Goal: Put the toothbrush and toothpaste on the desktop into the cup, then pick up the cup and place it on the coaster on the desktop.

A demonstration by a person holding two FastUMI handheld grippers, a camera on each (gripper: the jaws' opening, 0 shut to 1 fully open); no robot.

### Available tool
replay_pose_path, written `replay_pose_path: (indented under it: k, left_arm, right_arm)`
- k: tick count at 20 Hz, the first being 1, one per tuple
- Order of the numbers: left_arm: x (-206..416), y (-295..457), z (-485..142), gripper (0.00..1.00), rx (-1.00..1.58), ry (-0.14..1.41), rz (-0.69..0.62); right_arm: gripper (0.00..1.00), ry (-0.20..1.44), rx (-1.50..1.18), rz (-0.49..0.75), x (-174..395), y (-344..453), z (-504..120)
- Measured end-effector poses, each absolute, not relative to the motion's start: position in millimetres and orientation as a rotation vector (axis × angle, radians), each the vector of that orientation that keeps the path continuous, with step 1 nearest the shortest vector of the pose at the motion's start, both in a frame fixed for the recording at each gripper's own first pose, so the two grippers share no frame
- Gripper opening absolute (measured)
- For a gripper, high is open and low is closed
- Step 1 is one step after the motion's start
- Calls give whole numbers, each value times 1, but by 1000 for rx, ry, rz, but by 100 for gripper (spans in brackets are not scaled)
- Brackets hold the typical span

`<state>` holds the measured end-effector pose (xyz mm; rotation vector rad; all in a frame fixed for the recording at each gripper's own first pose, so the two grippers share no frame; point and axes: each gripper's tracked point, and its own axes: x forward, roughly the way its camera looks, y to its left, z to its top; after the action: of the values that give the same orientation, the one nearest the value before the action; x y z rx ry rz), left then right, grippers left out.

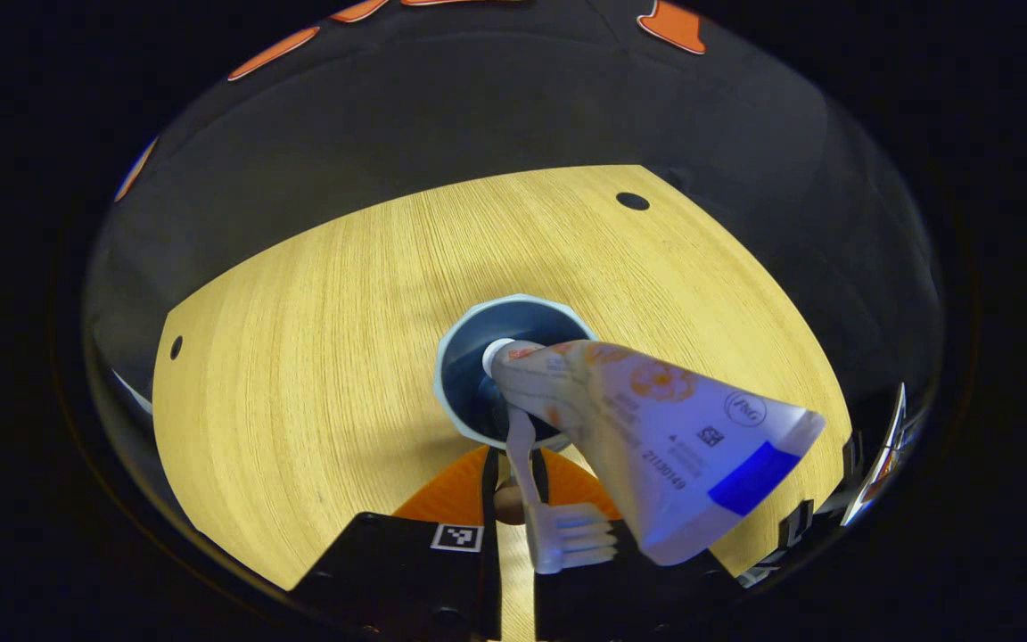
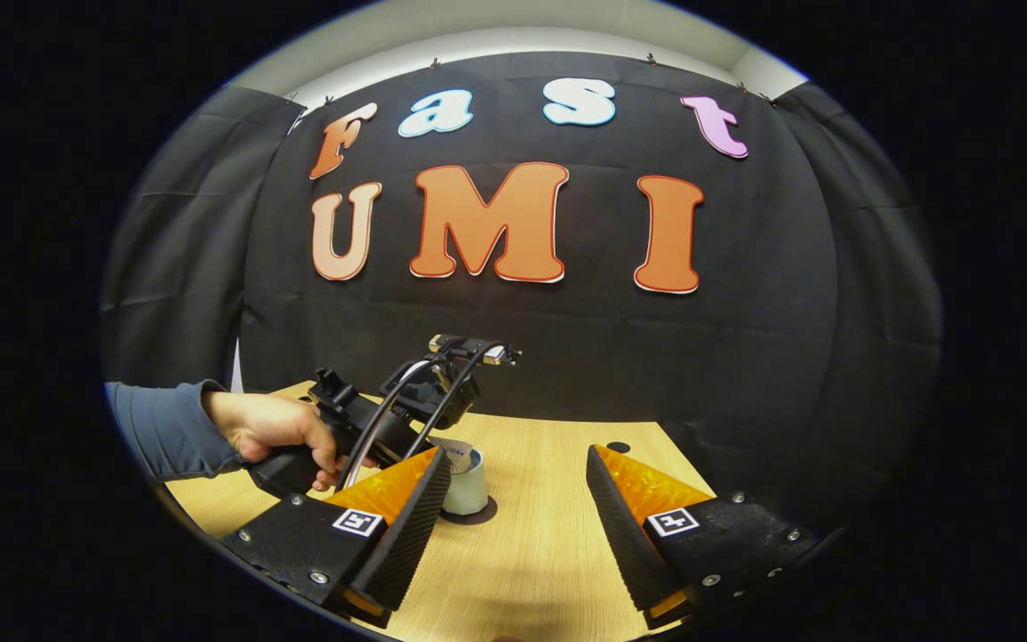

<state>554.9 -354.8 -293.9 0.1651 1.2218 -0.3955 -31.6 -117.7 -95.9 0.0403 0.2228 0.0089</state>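
Count on the worktop (image 1: 317,357): one cup (image 1: 464,343), holding one toothbrush (image 1: 558,530) and one toothpaste tube (image 1: 665,428). Under the cup in the right gripper view lies one dark coaster (image 2: 483,514). Two dark round holes (image 1: 632,201) are counted in the worktop surface in the left gripper view, two claws are present, the left claw (image 1: 513,499) and the right claw (image 2: 513,517), and one hand (image 2: 273,428) with one sleeve (image 2: 170,428) is seen.
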Motion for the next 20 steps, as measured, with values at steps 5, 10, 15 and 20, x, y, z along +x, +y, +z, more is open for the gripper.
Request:
replay_pose_path:
  k: [5, 10, 15, 20]
  left_arm:
    - [558, -355, -280, 17, 165, 1212, -385]
    - [558, -332, -237, 68, 126, 1129, -373]
    - [562, -268, -166, 82, 112, 927, -305]
    - [557, -195, -100, 91, 101, 707, -201]
  right_arm:
    - [92, 246, 40, 6, -34, -118, -105]
    - [92, 240, 47, 5, -28, -109, -95]
    - [93, 190, 15, 1, -16, -88, -64]
    - [92, 137, 18, 4, -6, -59, -35]
